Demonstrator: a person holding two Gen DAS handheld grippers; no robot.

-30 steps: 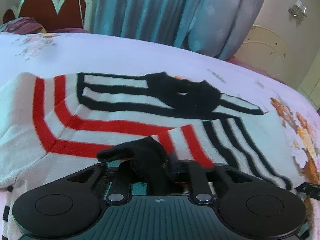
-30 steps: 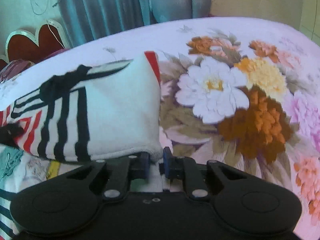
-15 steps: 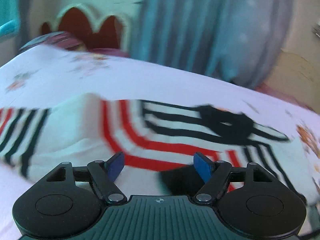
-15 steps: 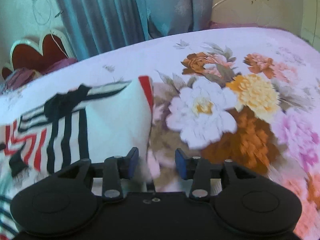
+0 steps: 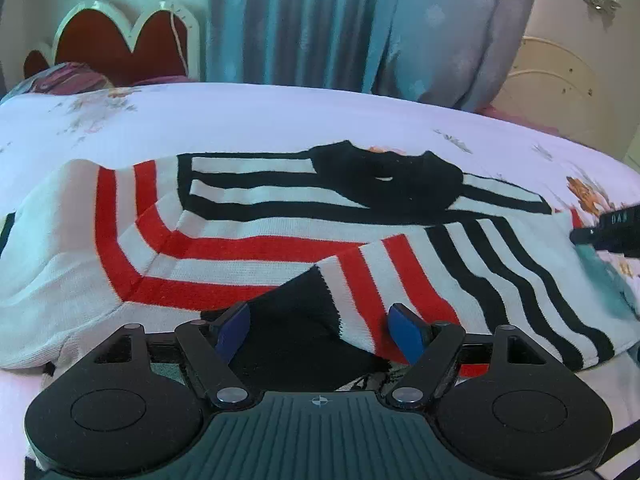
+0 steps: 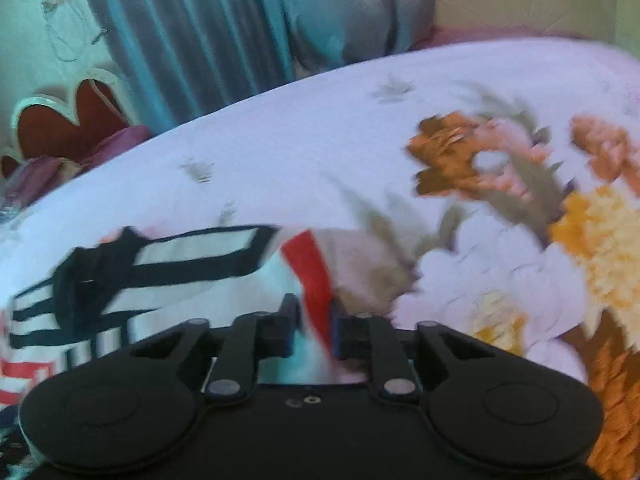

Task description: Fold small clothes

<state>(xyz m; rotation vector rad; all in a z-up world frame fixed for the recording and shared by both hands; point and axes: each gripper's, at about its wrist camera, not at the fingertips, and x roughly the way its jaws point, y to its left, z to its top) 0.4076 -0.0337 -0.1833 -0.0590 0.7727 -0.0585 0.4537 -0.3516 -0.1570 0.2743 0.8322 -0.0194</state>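
A small white knitted sweater (image 5: 248,236) with red and black stripes and a black collar (image 5: 384,180) lies on the bed, one sleeve folded across its front. My left gripper (image 5: 320,328) is open just above the black cuff (image 5: 296,320) of that sleeve, blue pads on either side, touching nothing. My right gripper (image 6: 314,328) is at the sweater's right edge (image 6: 308,268); its jaws stand close together with the white and red fabric between them. The view is blurred. The right gripper's tip (image 5: 612,232) shows at the right edge of the left wrist view.
The bed has a floral sheet (image 6: 520,240) with large flowers to the right. A red scalloped headboard (image 5: 120,40) and a pillow (image 5: 64,80) are at the far left. Blue-grey curtains (image 5: 340,20) hang behind the bed.
My left gripper let go of the black cuff, swung away, and came back over it, open. My right gripper opened, moved forward along the sweater's right edge and closed on it.
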